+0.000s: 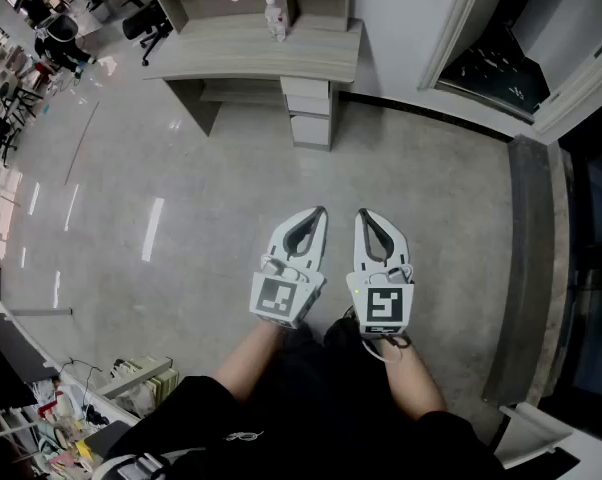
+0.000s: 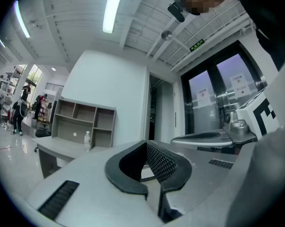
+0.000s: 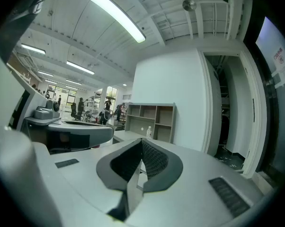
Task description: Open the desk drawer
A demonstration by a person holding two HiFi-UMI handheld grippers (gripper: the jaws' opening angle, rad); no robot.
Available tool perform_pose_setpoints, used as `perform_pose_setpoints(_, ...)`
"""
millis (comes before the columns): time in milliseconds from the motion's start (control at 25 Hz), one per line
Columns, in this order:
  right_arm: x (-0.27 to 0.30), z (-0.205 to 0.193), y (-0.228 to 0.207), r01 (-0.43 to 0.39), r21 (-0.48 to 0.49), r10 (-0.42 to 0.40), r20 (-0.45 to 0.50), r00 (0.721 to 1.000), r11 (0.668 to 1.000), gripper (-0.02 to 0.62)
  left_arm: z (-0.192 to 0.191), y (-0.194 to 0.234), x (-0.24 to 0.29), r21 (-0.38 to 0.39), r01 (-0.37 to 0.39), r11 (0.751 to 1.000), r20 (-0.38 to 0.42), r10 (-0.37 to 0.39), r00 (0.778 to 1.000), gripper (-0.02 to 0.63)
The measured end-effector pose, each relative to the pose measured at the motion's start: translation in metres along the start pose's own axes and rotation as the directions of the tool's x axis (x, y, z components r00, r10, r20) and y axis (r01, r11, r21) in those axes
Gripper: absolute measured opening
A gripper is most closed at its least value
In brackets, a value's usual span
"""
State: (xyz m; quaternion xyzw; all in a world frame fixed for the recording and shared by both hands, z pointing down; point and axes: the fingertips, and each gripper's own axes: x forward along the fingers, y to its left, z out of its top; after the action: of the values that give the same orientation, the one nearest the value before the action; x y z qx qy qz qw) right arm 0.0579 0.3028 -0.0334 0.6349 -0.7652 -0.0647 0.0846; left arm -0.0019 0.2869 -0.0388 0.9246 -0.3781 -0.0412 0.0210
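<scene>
Head view: drawer (image 1: 308,106) (apparently closed) untouched.

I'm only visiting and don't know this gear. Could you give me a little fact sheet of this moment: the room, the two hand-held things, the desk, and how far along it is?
Place: office with a glossy grey floor
Left tool: shut, empty, held level
Right tool: shut, empty, close beside the left one
Desk: across the floor, well ahead of both tools
Drawers: stacked under the desk's right end in the head view, all look shut
Bottle: upright on the desktop
Progress: drawers not yet touched
</scene>
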Motion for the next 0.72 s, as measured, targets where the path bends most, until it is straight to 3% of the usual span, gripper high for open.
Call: perform_pose_setpoints(720, -0.019, -0.022, -0.026, 0.025, 0.042, -0.022, -0.055, 0.998, 0.999, 0.006, -0.020, -0.022, 0.016, 0.004, 0.026, 1.000, -0.062, -0.025, 0.998, 0.005)
